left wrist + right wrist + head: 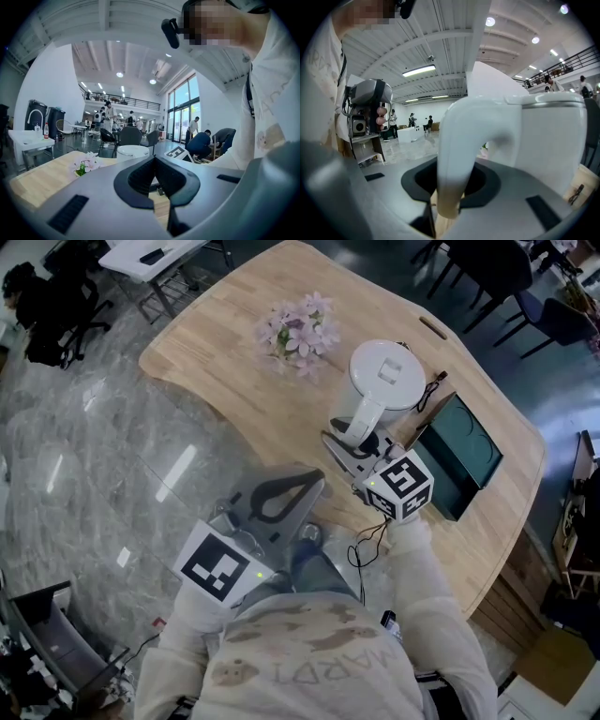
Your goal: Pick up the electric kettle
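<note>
The white electric kettle (386, 376) stands upright on the wooden table (225, 371), its handle (364, 416) turned toward me. My right gripper (349, 437) is at that handle. In the right gripper view the curved handle (454, 150) runs down between the jaws, which are closed on it, and the kettle's body (555, 140) fills the right side. My left gripper (314, 486) hovers near the table's front edge, left of the kettle, with its jaws together and nothing in them. The left gripper view shows its tips (153, 161) meeting, with the kettle's lid (132, 151) behind them.
A bunch of pink flowers (300, 329) lies on the table left of the kettle. A dark green box (464, 456) sits to the kettle's right, with a black cable (433, 388) beside it. Marble floor (94, 456) lies beyond the table's curved left edge.
</note>
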The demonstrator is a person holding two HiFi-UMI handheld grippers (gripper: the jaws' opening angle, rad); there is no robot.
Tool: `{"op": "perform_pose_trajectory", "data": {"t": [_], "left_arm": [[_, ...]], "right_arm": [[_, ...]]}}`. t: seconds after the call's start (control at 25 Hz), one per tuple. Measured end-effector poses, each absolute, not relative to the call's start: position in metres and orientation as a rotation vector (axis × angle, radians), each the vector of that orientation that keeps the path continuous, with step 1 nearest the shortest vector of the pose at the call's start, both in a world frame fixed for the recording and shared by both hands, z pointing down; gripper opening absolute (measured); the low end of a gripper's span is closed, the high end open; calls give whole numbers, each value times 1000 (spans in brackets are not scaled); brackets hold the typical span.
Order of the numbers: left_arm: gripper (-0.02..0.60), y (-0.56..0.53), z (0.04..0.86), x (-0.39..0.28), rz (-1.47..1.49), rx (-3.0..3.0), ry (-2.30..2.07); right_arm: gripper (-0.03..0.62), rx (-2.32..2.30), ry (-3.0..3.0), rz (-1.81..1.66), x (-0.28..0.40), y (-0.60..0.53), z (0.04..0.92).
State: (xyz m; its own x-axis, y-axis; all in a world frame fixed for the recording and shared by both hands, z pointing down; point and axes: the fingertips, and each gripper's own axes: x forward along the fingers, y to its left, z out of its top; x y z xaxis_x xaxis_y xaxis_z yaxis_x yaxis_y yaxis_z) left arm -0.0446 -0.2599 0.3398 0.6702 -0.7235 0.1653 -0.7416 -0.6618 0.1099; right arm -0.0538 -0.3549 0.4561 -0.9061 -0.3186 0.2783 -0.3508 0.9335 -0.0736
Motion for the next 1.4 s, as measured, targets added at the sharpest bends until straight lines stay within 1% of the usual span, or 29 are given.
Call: {"op": "perform_pose_trajectory", "data": {"t": [0.84,1.4], "left_arm": [[12,-210,309,-35,116,2822,-1171],[12,-153,295,-23,93,2901,-1124]], "right_arm": [[101,528,-2862,65,-42,-299,391],[101,552,-2868,28,-25,-223,359]]}}
